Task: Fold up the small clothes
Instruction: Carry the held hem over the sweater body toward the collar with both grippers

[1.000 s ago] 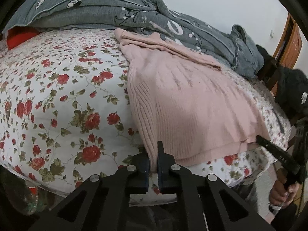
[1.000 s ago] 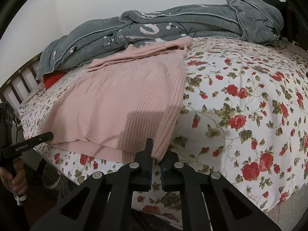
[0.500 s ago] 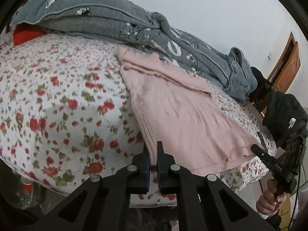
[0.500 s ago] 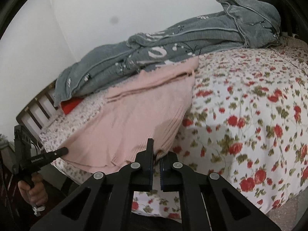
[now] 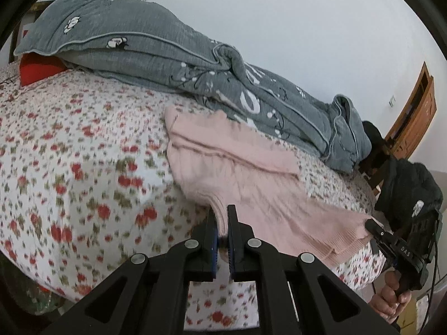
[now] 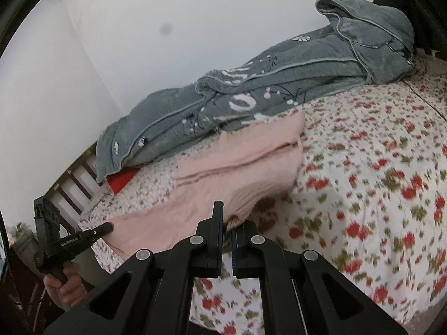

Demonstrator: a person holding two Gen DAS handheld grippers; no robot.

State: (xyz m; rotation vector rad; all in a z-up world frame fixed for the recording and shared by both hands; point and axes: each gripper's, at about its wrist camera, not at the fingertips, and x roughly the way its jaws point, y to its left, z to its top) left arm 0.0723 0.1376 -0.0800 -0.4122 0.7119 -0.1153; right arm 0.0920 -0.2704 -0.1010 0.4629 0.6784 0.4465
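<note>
Left claw (image 5: 222, 223) and right claw (image 6: 227, 220) each clamp a hem corner of the pink sweater (image 5: 251, 178); its length runs away from both across the bed (image 5: 83, 167), toward the grey quilt (image 5: 167, 55).

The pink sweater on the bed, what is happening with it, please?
A person is folding the pink sweater on the floral bedsheet, with a hand-held claw in each hand. The left claw is shut on one bottom corner of the sweater, and the right claw is shut on the other corner. Both corners are raised off the sheet; the upper part lies flat beside the grey quilt. The fold is not yet made.
</note>
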